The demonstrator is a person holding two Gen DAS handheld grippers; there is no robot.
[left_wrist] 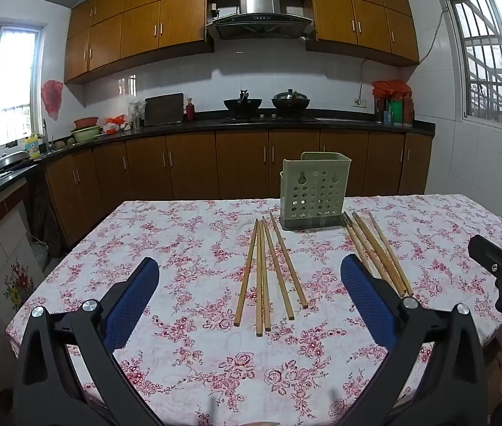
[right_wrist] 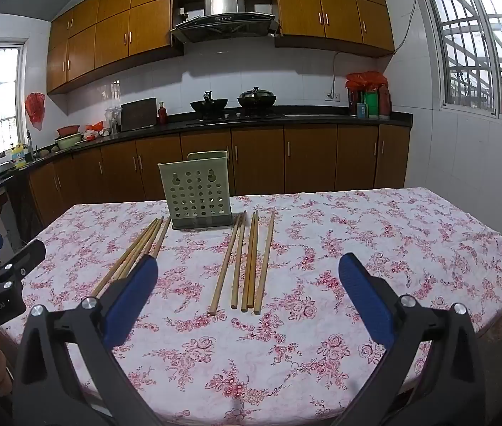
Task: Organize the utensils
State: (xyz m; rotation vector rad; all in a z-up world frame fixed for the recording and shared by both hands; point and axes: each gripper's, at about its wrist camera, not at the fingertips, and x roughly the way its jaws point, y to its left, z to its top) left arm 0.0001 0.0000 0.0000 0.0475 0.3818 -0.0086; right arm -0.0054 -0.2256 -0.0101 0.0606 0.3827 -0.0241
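Both the left gripper (left_wrist: 251, 284) and right gripper (right_wrist: 249, 280) hover wide open and empty, each facing chopsticks (left_wrist: 268, 273) laid ready beside the holder (left_wrist: 313, 191).

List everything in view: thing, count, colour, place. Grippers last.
chopsticks, left group: five, tan wood, flat on the cloth, left of the holder
chopsticks, right group: five, tan wood, flat on the cloth, right of the holder
utensil holder: one, pale green, perforated, upright at the table's far side
tablecloth: one, white with pink flowers, covering the table
woks: two, black, on the back counter's stove
range hood: one, steel, above the stove
left gripper: blue pads, open, empty
right gripper: blue pads, open, empty
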